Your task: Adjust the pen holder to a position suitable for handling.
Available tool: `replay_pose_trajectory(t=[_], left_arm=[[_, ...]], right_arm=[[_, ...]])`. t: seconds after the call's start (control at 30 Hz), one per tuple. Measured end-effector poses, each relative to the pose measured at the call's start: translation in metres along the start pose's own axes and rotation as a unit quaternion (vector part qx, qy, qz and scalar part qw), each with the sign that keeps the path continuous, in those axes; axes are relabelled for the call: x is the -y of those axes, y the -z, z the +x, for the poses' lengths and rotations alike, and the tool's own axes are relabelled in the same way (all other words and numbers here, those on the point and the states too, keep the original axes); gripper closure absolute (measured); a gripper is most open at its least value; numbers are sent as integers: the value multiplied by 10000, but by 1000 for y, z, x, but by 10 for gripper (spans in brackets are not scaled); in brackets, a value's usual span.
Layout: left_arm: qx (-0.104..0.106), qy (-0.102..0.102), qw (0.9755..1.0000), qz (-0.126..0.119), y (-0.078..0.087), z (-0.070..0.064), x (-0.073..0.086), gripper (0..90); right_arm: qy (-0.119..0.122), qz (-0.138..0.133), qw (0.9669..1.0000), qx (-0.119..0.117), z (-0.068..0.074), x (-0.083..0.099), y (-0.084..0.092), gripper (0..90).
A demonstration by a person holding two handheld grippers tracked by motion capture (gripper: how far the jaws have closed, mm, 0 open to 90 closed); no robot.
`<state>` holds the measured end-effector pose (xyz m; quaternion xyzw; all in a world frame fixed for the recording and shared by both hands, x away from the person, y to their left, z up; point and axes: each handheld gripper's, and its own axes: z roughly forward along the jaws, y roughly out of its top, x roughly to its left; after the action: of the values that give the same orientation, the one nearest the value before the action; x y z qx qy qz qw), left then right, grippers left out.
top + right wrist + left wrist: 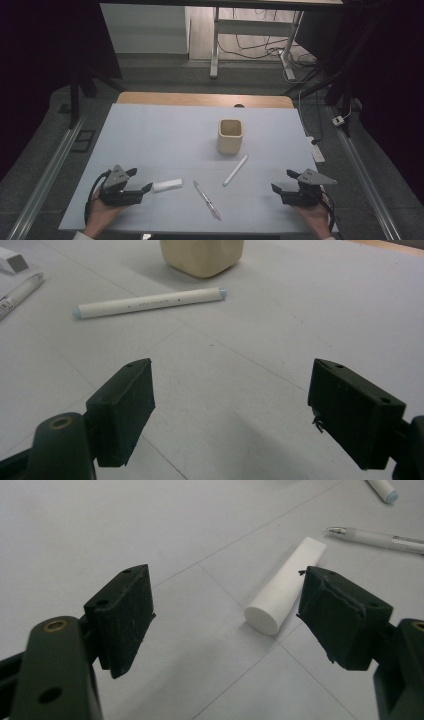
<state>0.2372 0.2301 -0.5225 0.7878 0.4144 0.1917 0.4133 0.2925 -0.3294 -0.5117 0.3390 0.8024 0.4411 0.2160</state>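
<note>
The counter [150, 130] is covered in a matt, pale grey sheet, with bare wood along its far edge. The white tube [285, 592] looks like smooth matt plastic. The cream cup [230, 136] has a dull, slightly uneven finish. The clear pen [207, 199] looks glossy plastic; the white marker [150, 302] looks satin-smooth. The fingers [125, 615] are matt black, scuffed rubber-like pads.
</note>
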Motion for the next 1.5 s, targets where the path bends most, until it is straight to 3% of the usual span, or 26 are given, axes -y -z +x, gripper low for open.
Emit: replay_pose_trajectory(t=[1.0, 1.37, 1.5], left_arm=[[-50, -53, 10000, 6, -2, 1, 2, 220], [-56, -15, 10000, 69, -5, 2, 3, 219], [-38, -23, 9999, 94, -8, 3, 2, 219]], right_arm=[[-20, 106, 9999, 47, 2, -8, -4, 233], [-33, 62, 10000, -9, 4, -30, -13, 300], [-131, 27, 9999, 11, 3, -34, -16, 383]])
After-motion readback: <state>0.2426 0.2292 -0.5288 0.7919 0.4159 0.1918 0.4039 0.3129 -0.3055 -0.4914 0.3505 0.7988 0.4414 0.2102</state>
